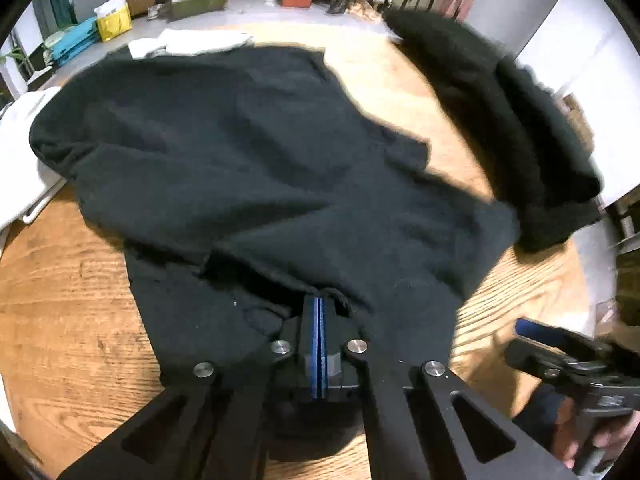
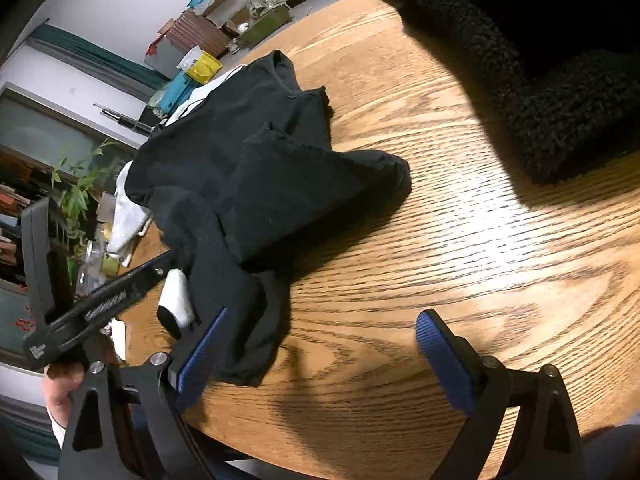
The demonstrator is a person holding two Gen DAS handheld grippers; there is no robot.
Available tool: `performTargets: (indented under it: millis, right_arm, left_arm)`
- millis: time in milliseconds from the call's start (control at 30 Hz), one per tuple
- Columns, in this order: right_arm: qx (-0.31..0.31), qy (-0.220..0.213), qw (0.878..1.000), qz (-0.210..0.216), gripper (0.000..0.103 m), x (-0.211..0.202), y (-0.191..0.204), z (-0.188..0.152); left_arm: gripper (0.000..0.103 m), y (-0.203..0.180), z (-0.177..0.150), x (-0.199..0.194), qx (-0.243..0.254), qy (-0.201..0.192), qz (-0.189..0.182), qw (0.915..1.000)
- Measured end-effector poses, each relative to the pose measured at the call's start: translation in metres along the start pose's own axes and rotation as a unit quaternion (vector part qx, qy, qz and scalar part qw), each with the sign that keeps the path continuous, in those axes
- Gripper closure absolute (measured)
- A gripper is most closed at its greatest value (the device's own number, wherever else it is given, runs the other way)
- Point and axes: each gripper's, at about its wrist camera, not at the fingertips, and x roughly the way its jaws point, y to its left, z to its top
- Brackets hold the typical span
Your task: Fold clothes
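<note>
Oak-grained desk (image 1: 60, 300) carries a black shirt (image 1: 240, 152) spread across its middle, its far edge hiding white cloth (image 1: 192, 42). At 1 o'clock, a blurred dark fleece (image 1: 500, 120). Left gripper (image 1: 319, 312) pinches the shirt's hem; right gripper (image 2: 320, 344) gapes wide, empty.

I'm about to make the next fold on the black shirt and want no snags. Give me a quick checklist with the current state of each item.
1. Left tool shut on the black shirt edge: ok.
2. Right tool open, holding nothing: ok.
3. Shirt lying flat: not ok, bunched and wrinkled.
4. Bare wooden table right of the shirt: ok.
5. Fuzzy black garment apart from the shirt: ok.
6. White cloth free of the shirt: cannot tell.
</note>
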Motion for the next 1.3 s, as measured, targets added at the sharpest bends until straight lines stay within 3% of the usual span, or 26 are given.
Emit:
performTargets:
  millis: [67, 133, 200, 300, 367, 400, 433, 467, 500, 533, 567, 633, 667, 733, 833, 900, 1000, 1067, 1167, 1233, 1300]
  right_arm:
    - [0.005, -0.001, 1.000, -0.007, 0.008, 0.000, -0.003, 0.001]
    - [0.014, -0.002, 1.000, -0.008, 0.008, 0.000, -0.007, 0.003]
    - [0.021, -0.006, 1.000, -0.007, 0.008, -0.001, -0.009, 0.006]
    - [0.023, -0.017, 0.999, -0.016, 0.008, -0.002, -0.007, 0.014]
    - [0.021, -0.015, 1.000, -0.015, 0.008, 0.000, -0.003, 0.020]
    - [0.022, -0.010, 1.000, -0.004, 0.008, 0.004, 0.001, 0.023]
    - [0.023, -0.004, 1.000, 0.009, 0.008, 0.008, 0.005, 0.025]
    - [0.021, 0.004, 1.000, 0.019, 0.008, 0.014, 0.010, 0.027]
    - [0.009, 0.014, 1.000, 0.022, 0.018, 0.022, 0.018, 0.030]
    - [-0.009, 0.021, 1.000, 0.020, 0.026, 0.029, 0.026, 0.034]
    - [-0.028, 0.020, 0.999, 0.010, 0.040, 0.034, 0.035, 0.036]
    - [-0.063, 0.014, 0.998, -0.012, 0.050, 0.040, 0.052, 0.041]
    - [-0.079, 0.010, 0.997, -0.022, 0.060, 0.041, 0.059, 0.043]
    - [-0.104, -0.003, 0.994, -0.020, 0.098, 0.033, 0.075, 0.052]
    - [-0.155, -0.065, 0.986, 0.022, 0.098, -0.017, 0.114, 0.056]
    - [-0.199, -0.120, 0.971, 0.062, 0.098, -0.063, 0.148, 0.053]
    - [-0.275, -0.217, 0.928, 0.128, 0.098, -0.138, 0.192, 0.033]
    - [-0.300, -0.246, 0.911, 0.137, 0.098, -0.161, 0.204, 0.022]
    - [-0.294, -0.235, 0.920, 0.107, 0.098, -0.158, 0.203, 0.021]
    - [-0.276, -0.209, 0.934, 0.091, 0.098, -0.140, 0.192, 0.025]
    - [-0.265, -0.183, 0.941, 0.103, 0.098, -0.128, 0.181, 0.020]
  left_arm:
    - [0.103, 0.018, 0.004, -0.031, -0.028, -0.041, -0.033, 0.9982]
    - [0.103, 0.054, 0.007, -0.069, -0.080, -0.095, -0.031, 0.9917]
    - [0.103, 0.096, 0.008, -0.108, -0.137, -0.154, -0.014, 0.9783]
    - [0.103, 0.157, 0.011, -0.160, -0.222, -0.231, 0.011, 0.9472]
    - [0.097, 0.187, 0.008, -0.152, -0.275, -0.208, 0.010, 0.9385]
    - [0.092, 0.198, 0.005, -0.140, -0.294, -0.182, -0.007, 0.9385]
    - [0.073, 0.200, 0.003, -0.120, -0.299, -0.151, -0.039, 0.9416]
    - [0.046, 0.197, 0.002, -0.102, -0.298, -0.128, -0.065, 0.9439]
    - [0.032, 0.192, 0.001, -0.083, -0.294, -0.104, -0.090, 0.9457]
    - [0.025, 0.181, -0.001, -0.066, -0.284, -0.080, -0.113, 0.9487]
    - [0.025, 0.166, -0.002, -0.052, -0.268, -0.056, -0.130, 0.9529]
    - [0.025, 0.137, -0.004, -0.025, -0.236, -0.008, -0.163, 0.9579]
    - [0.025, 0.122, -0.005, -0.017, -0.216, 0.010, -0.175, 0.9605]
    - [0.025, 0.091, -0.005, -0.014, -0.167, 0.028, -0.183, 0.9684]
    - [0.025, 0.069, -0.010, -0.014, -0.125, 0.032, -0.167, 0.9774]
    - [0.025, 0.063, -0.013, -0.013, -0.113, 0.029, -0.153, 0.9813]
    - [0.025, 0.059, -0.013, -0.014, -0.101, 0.014, -0.132, 0.9859]
    - [0.025, 0.059, -0.012, -0.017, -0.104, 0.002, -0.148, 0.9836]
    - [0.025, 0.058, -0.009, -0.025, -0.117, -0.012, -0.242, 0.9633]
    - [0.025, 0.058, -0.011, -0.019, -0.121, -0.004, -0.241, 0.9628]
    - [0.025, 0.059, -0.012, -0.012, -0.126, 0.004, -0.241, 0.9622]
